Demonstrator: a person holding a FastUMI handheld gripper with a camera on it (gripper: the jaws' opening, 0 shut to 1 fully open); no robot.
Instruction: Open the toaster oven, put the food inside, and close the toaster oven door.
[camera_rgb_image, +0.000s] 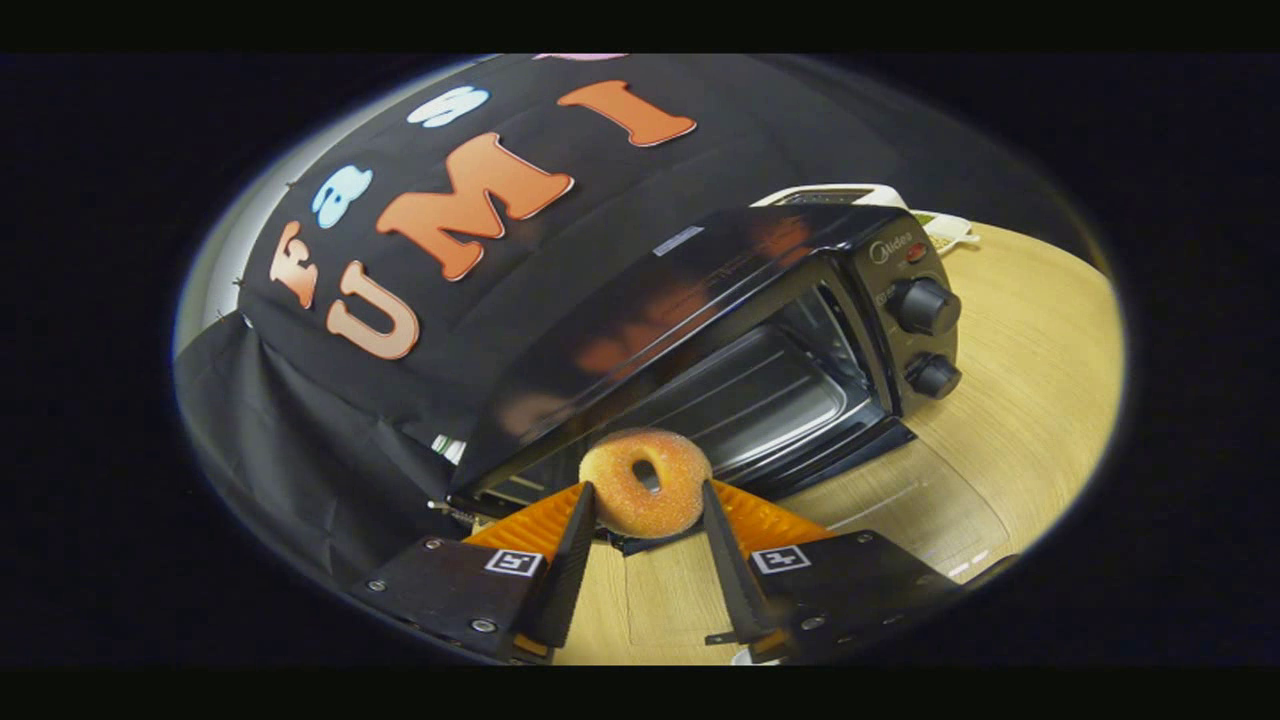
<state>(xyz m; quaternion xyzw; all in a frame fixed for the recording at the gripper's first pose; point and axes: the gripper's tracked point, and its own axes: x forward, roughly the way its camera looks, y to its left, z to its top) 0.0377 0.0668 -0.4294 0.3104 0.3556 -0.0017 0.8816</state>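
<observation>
**Wooden table with a toaster oven on it**

A light wooden table (1010, 400), pale grain running across it, carries the scene. A black toaster oven (720, 340) stands directly on it, door down, the opening facing the gripper (645, 505). Two round knobs sit on its front panel, at the side nearest the open stretch of tabletop. Behind the oven, at the table's far edge by the black cloth, a white appliance (850, 193) rests, mostly hidden. The fingers close on a sugared doughnut (645, 482), held above the wood just before the oven's opening. Faint pale marks cross the tabletop near the fingers.
</observation>
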